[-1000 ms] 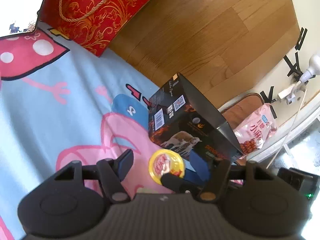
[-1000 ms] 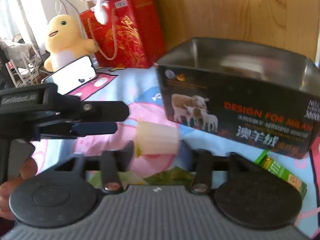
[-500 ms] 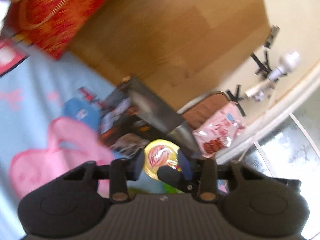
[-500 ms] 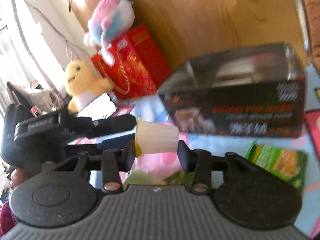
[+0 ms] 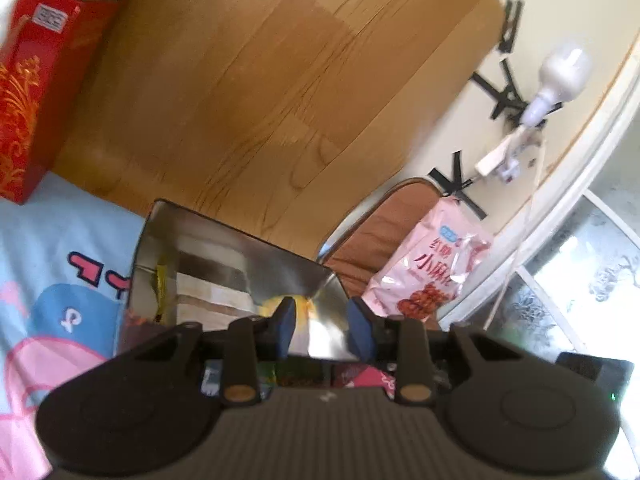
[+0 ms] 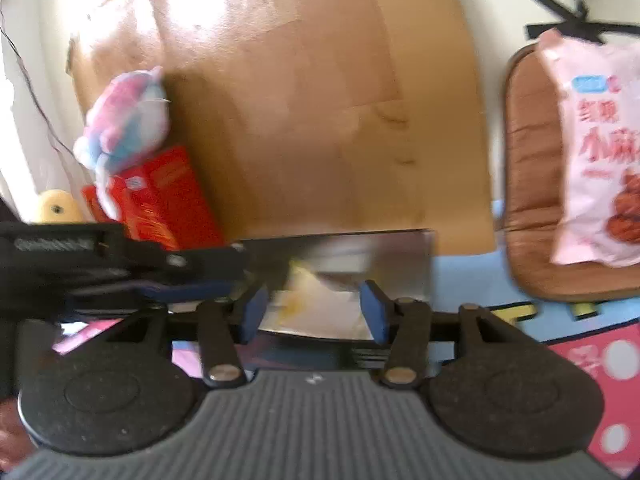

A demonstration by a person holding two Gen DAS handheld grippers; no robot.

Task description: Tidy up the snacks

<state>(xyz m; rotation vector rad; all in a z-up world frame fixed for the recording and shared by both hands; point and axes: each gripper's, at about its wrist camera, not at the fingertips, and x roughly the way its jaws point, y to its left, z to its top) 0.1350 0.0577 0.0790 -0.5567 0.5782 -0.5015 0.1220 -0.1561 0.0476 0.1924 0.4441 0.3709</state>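
Left tool and right tool are opening, lower centre, over the silver-lined black box; the pale plastic cup lies loose between the right's jaws; pink snack bag likely left

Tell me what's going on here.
A person holds a gripper in each hand over the open silver-lined box on the cartoon blanket. The right gripper is opening its jaws around a pale snack cup, apparently letting it go into the box. The left gripper is opening too, with nothing between its jaws.

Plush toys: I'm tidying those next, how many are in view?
2: pink-and-blue plush atop the red gift bag; yellow plush beside it, partly hidden. More may be hidden.
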